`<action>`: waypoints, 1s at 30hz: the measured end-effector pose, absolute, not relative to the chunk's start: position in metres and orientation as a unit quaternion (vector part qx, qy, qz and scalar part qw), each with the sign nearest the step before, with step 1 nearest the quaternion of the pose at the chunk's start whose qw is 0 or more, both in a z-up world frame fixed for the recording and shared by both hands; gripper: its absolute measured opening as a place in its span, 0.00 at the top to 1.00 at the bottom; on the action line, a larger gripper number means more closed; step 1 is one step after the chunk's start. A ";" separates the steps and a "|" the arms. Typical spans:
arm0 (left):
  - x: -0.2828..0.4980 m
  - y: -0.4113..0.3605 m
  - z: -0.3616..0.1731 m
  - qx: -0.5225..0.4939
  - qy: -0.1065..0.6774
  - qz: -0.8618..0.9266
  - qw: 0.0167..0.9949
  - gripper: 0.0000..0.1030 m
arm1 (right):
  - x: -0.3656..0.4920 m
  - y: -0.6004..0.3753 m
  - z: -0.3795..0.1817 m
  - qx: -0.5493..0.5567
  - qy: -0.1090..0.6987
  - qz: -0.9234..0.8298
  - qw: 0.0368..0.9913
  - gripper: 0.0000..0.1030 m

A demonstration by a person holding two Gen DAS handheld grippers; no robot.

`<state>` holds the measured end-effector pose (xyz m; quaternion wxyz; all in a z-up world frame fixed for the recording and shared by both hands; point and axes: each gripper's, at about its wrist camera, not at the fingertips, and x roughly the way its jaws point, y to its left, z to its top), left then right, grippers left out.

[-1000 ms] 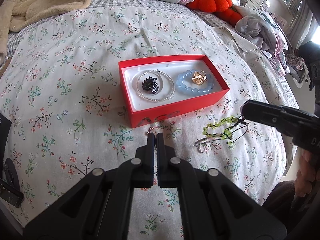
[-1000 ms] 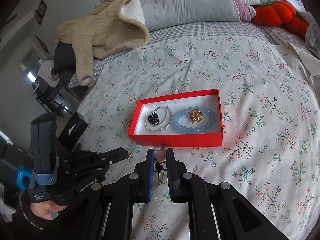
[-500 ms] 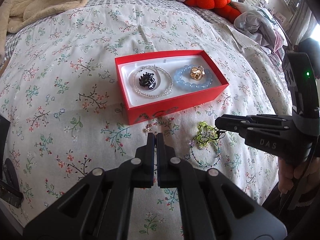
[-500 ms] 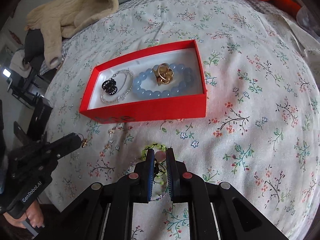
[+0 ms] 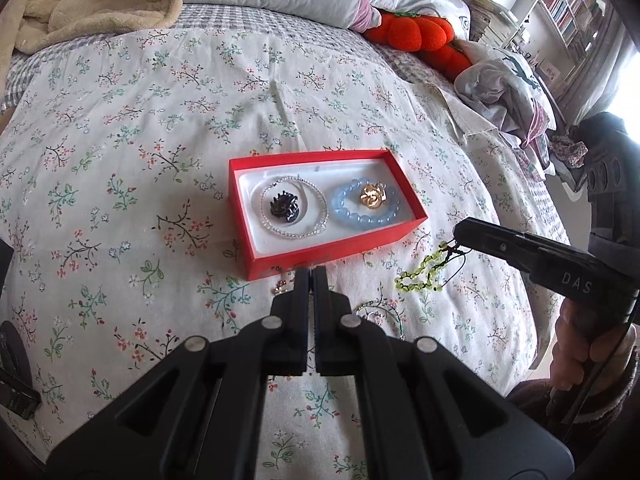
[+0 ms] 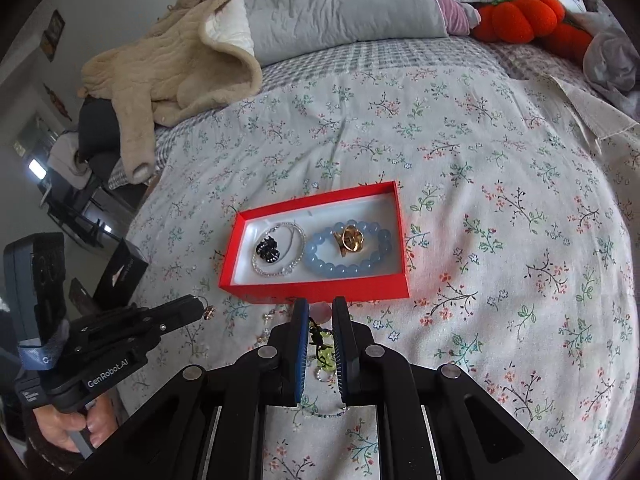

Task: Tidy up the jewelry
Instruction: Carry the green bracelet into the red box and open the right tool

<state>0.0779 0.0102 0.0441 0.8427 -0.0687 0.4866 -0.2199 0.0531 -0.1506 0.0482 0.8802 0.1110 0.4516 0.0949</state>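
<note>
Here the red box (image 5: 336,250) sat open on the floral bedspread (image 5: 160,120), white-lined, holding four pieces: a clear bead strand (image 5: 294,206) ringed around a black ornament (image 5: 285,205) on the left side, a blue bead bracelet (image 5: 366,210) ringed around a gold flower piece (image 5: 373,196) on the right side.

The left gripper (image 5: 311,274) hovered just in front of the box's near wall, its jaws pressed together. In the right wrist view a small gold trinket (image 6: 209,312) showed at its tip; whether it was pinched or merely behind the tip, could not tell. Another small gold trinket (image 5: 279,288) lay on the cloth just left of the fingertips.

The right gripper (image 6: 321,308) was raised off the bed to the right of the box, jaws nearly together and nipping the dark cord of a green bead bracelet (image 5: 420,276). The bracelet dangled from the tip (green beads (image 6: 326,356) hanging between the blue-padded fingers in its own camera).

A thin dark bead chain (image 5: 380,310) lay on the bedspread beneath, near the box's front. A beige fleece (image 6: 172,60), grey pillow (image 6: 340,4) and orange plush (image 6: 520,16) sat at the head of the bed.
</note>
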 end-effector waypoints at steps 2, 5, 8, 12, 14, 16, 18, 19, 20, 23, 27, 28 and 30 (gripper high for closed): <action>0.082 0.011 0.047 -0.075 0.484 -0.219 0.844 0.98 | 0.054 -0.156 0.056 0.117 0.442 0.096 0.884 0.89; 0.090 0.009 0.049 -0.077 0.480 -0.213 0.848 0.98 | 0.059 -0.160 0.064 0.123 0.429 0.094 0.890 0.89; 0.100 0.004 0.045 -0.076 0.481 -0.209 0.848 0.98 | 0.067 -0.161 0.069 0.130 0.418 0.095 0.894 0.89; 0.111 -0.007 0.034 -0.068 0.491 -0.207 0.843 0.98 | 0.078 -0.162 0.072 0.138 0.407 0.098 0.898 0.89; 0.116 -0.014 0.029 -0.063 0.494 -0.208 0.842 0.98 | 0.082 -0.162 0.071 0.140 0.403 0.098 0.899 0.89; 0.119 -0.020 0.025 -0.057 0.495 -0.209 0.841 0.98 | 0.087 -0.161 0.070 0.144 0.402 0.099 0.899 0.89; 0.122 -0.025 0.021 -0.053 0.495 -0.210 0.841 0.98 | 0.091 -0.160 0.067 0.145 0.401 0.099 0.899 0.89; 0.124 -0.027 0.019 -0.050 0.495 -0.211 0.841 0.98 | 0.094 -0.159 0.066 0.146 0.401 0.099 0.899 0.89; 0.125 -0.029 0.018 -0.047 0.495 -0.211 0.841 0.98 | 0.096 -0.158 0.064 0.146 0.401 0.099 0.899 0.89; 0.127 -0.032 0.015 -0.039 0.493 -0.208 0.844 0.98 | 0.101 -0.156 0.060 0.149 0.402 0.103 0.897 0.89; 0.125 -0.028 0.020 -0.043 0.491 -0.204 0.846 0.93 | 0.105 -0.152 0.061 0.161 0.399 0.112 0.896 0.89; 0.124 -0.026 0.023 -0.043 0.488 -0.202 0.848 0.88 | 0.105 -0.151 0.063 0.164 0.396 0.115 0.896 0.89; 0.121 -0.020 0.027 -0.043 0.484 -0.196 0.851 0.83 | 0.106 -0.147 0.065 0.168 0.390 0.122 0.897 0.89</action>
